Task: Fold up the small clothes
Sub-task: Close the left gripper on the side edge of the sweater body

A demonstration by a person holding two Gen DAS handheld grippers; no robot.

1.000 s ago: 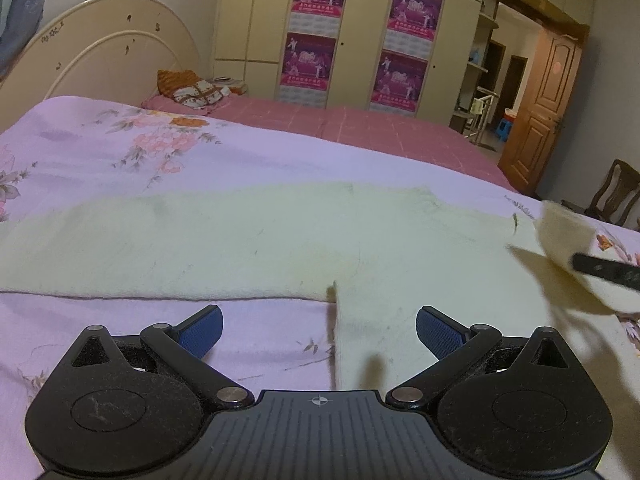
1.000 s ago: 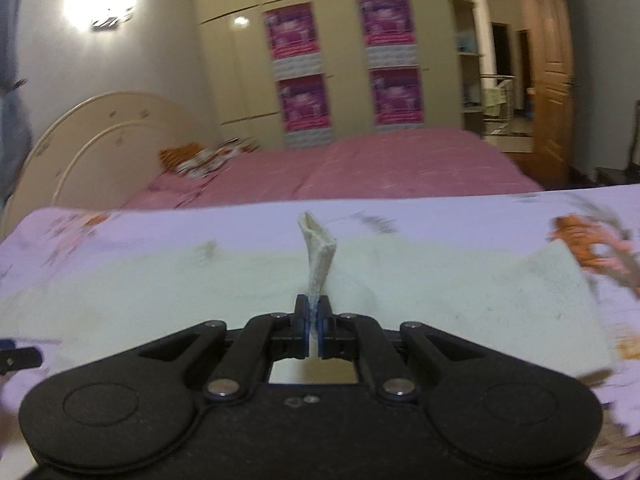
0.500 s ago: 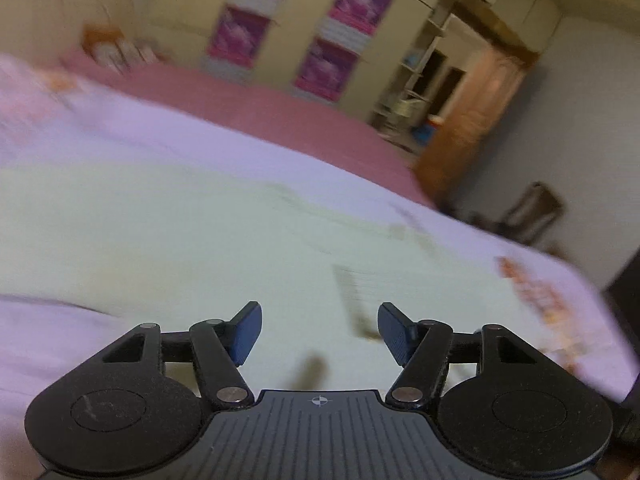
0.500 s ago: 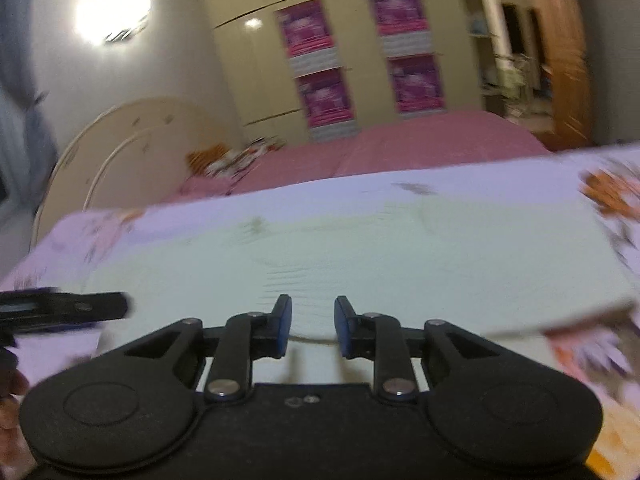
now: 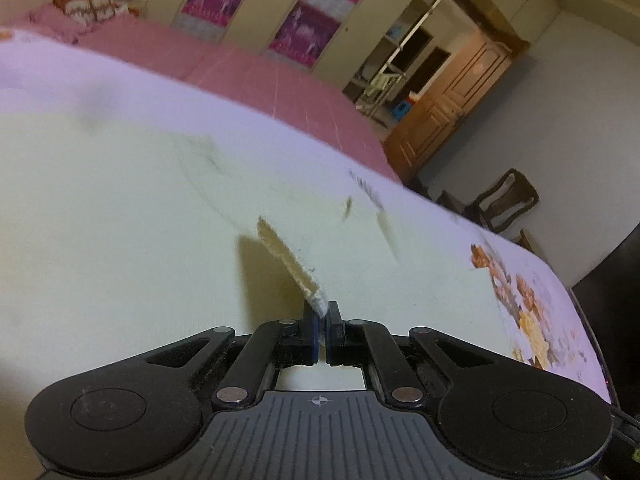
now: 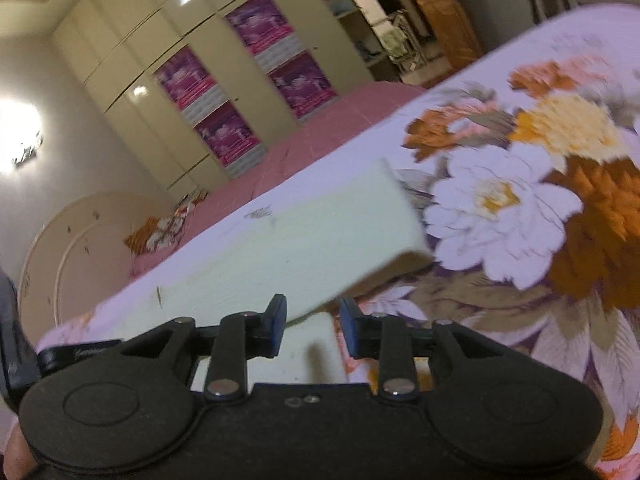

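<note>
Cream garment (image 5: 120, 240): spread flat on a lilac flowered bedspread (image 5: 532, 320), filling most of the left wrist view. Left gripper (image 5: 322, 312): jaws pressed together on a raised fold of the garment's edge, the pinched strip standing up from the cloth. Right gripper (image 6: 312, 316): jaws apart, having just been opening, pads not pressing; the garment's folded end (image 6: 320, 240) lies between and beyond them, nothing gripped. Background: pink bed (image 5: 248, 76), wardrobe with posters (image 5: 304, 28).
</note>
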